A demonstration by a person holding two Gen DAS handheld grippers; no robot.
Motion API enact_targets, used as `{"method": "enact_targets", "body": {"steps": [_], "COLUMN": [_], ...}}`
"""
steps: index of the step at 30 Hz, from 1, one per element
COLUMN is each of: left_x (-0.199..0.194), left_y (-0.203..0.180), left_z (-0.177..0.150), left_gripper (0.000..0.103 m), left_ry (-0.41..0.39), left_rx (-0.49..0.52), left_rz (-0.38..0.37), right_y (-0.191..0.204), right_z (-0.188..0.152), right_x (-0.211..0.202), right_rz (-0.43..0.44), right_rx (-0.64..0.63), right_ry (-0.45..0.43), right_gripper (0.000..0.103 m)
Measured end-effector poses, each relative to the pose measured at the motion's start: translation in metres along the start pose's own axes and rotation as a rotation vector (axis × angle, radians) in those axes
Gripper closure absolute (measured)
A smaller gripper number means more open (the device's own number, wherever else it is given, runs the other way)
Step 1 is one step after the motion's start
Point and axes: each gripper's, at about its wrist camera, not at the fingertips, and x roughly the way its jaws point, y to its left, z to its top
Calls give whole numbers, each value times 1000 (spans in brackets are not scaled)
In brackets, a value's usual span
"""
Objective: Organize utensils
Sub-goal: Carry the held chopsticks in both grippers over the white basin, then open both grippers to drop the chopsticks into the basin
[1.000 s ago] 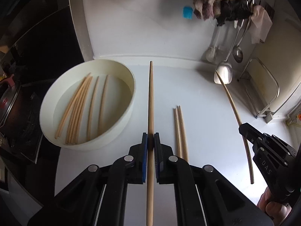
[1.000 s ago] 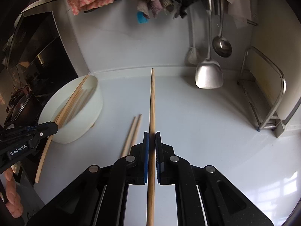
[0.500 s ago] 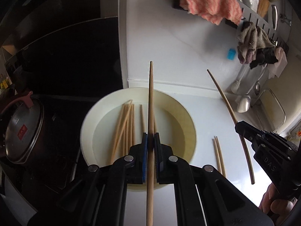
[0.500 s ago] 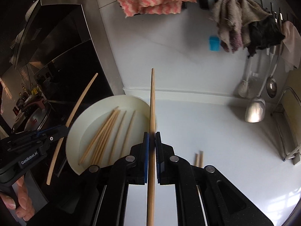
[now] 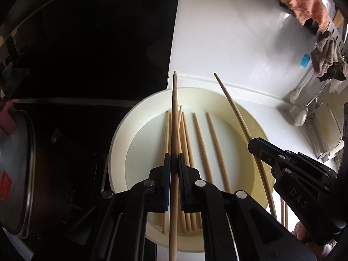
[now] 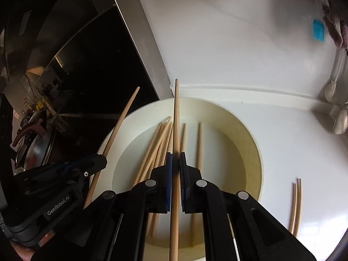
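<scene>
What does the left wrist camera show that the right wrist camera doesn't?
Only the left wrist view shows the pink cloth hanging on the wall and the steel pot lid. Only the right wrist view shows the loose chopsticks lying on the counter. Both show the white bowl holding chopsticks, and each gripper shut on one chopstick above it.

held chopstick (image 5: 173,174) cut off at bottom edge, pot (image 5: 15,174) cropped left
</scene>
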Motion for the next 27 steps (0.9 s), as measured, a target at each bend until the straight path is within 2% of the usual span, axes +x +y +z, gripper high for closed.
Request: {"method": "enact_targets", "body": {"steps": [5, 13, 27], "left_x": [26, 57, 81], "left_y": [4, 7, 13], "left_z": [0, -9, -14], "left_gripper": [96, 96, 95], "left_ry": [51, 145, 215], "left_rx": [4, 11, -13], "left_rz": [-24, -48, -60], "right_y": [-9, -19, -24], "right_z": [-5, -15, -25], "right_x": [32, 55, 71], "right_rz": [-16, -31, -46], "right_rx": [57, 90, 98], "right_ry": [76, 153, 215], "right_gripper": [97, 97, 96]}}
